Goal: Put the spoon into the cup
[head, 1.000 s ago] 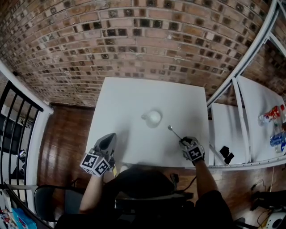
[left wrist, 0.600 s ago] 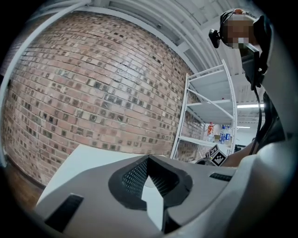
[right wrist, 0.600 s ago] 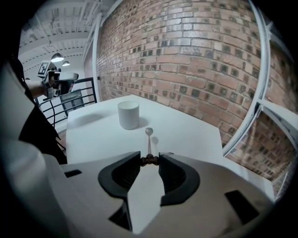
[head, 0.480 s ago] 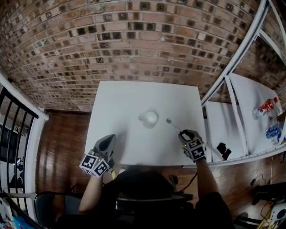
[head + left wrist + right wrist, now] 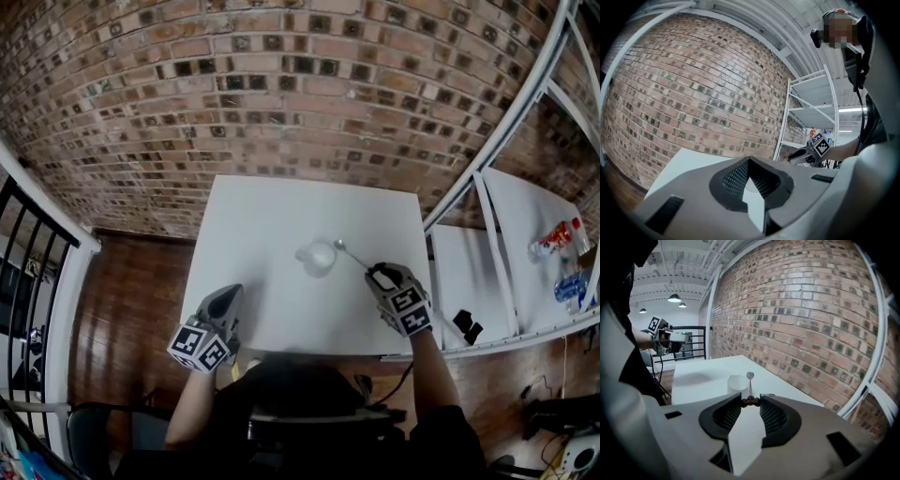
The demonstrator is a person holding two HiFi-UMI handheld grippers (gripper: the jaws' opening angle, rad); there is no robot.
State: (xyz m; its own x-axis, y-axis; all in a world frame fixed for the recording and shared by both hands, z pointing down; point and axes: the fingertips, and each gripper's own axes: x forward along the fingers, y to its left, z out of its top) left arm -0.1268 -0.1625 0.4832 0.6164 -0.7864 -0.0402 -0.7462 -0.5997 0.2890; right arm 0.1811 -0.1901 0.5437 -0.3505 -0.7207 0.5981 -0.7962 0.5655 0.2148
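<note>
Head view and both gripper views, spoon-to-cup transfer. The right gripper (image 5: 751, 401) pinches the dark end of the handle of a slim metal spoon (image 5: 354, 259) between its two black ribbed pads. The handle runs forward from the jaws and the small round bowl leads, so the bowl end can go in first. The bowl hangs just beside the right rim of the small white round cup (image 5: 320, 255) and is not yet inside it. The cup stands upright near the middle of the square white table (image 5: 253, 211), its mouth open and unobstructed. Gripping at the far end of the handle keeps the jaws clear of the rim, which probably leaves room to tip the spoon down into the cup. The left gripper (image 5: 749, 160) waits at the near left edge of the table, its jaws pressed together at the tips with nothing between them, well apart from the cup. A red brick wall (image 5: 281, 94) closes the far side. A white metal shelving frame (image 5: 487, 183) rises to the right, bearing coloured bottles (image 5: 561, 240) and a small black object (image 5: 466, 325). A black railing (image 5: 28, 239) stands to the left. Nothing lies between spoon and cup.
</note>
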